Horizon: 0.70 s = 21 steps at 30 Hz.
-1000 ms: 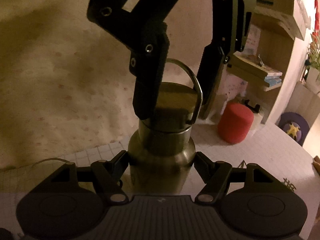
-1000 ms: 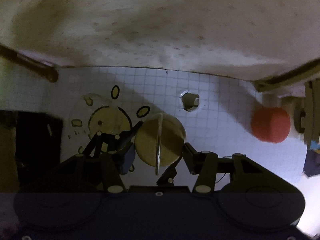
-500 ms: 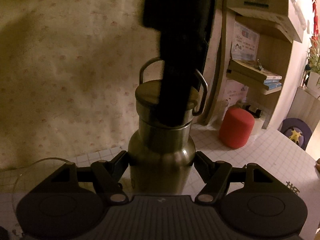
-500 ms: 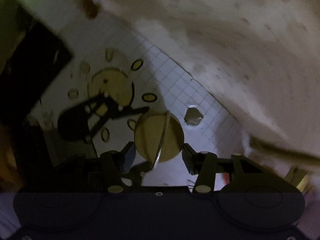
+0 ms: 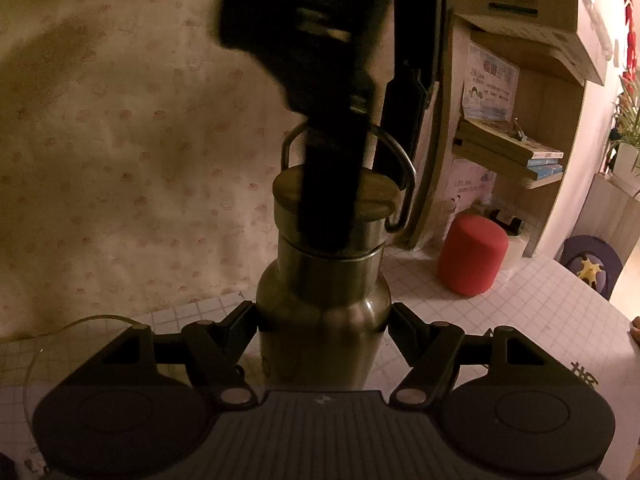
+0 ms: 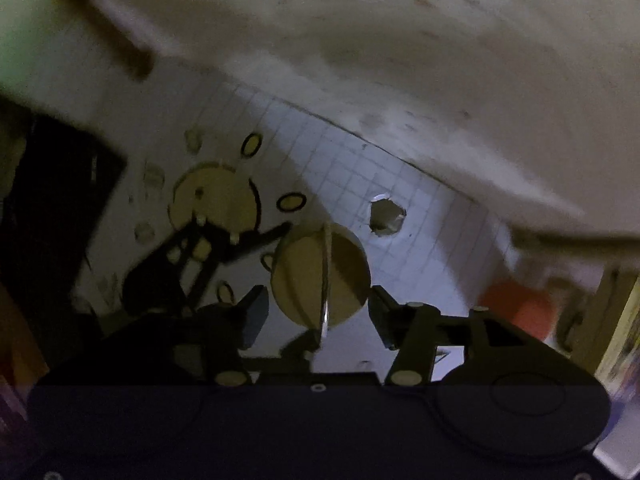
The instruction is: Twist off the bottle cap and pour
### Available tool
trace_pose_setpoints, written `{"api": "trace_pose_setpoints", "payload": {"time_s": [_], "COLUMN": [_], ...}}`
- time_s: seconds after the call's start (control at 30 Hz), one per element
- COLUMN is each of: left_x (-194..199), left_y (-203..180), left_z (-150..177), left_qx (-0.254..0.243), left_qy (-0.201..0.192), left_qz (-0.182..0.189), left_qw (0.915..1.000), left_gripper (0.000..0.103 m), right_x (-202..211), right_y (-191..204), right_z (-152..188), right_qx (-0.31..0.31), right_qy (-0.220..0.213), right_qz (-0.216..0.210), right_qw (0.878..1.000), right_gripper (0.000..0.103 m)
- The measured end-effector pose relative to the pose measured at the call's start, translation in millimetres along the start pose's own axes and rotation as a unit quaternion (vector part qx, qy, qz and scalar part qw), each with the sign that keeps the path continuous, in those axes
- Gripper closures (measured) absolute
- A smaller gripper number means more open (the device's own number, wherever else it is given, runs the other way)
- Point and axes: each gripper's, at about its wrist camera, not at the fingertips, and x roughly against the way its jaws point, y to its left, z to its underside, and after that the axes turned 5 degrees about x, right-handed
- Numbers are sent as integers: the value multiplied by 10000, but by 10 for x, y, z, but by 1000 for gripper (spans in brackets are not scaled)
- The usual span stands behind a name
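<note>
Steel bottle (image 5: 324,312) stands upright on the gridded desk (image 5: 520,304), pinched by the left tongs (image 5: 324,320); right tongs (image 6: 316,308) straddle its cap (image 6: 320,276), contact unclear, so a skewed twist may slip on the bail or tip the bottle

Steel bottle (image 5: 322,312) upright on gridded tabletop (image 5: 532,312), left gripper (image 5: 323,322) clamped on its body. Right gripper (image 5: 332,184) descends from above – finger over cap (image 5: 376,196), inside wire handle (image 5: 404,176). Red cylinder (image 5: 472,254) right of bottle, bookshelf (image 5: 520,120) behind.
</note>
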Motion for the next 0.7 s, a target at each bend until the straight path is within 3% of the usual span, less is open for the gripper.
{"api": "trace_pose_setpoints", "payload": {"time_s": [0.07, 0.17, 0.7], "left_x": [0, -2, -49], "left_y": [-2, 2, 47], "left_z": [-2, -10, -60], "left_qx": [-3, -4, -7], "left_qy": [10, 23, 89], "left_qz": [3, 7, 79], "left_qw": [10000, 10000, 9999], "left_gripper": [33, 33, 32], "right_x": [-3, -29, -29], "right_y": [-38, -37, 54], "right_z": [-9, -10, 71], "right_qx": [-395, -473, 601], "right_qy": [-88, -146, -335], "right_qz": [-46, 52, 140], "right_qw": [9992, 9988, 9975], "right_gripper": [43, 49, 49]}}
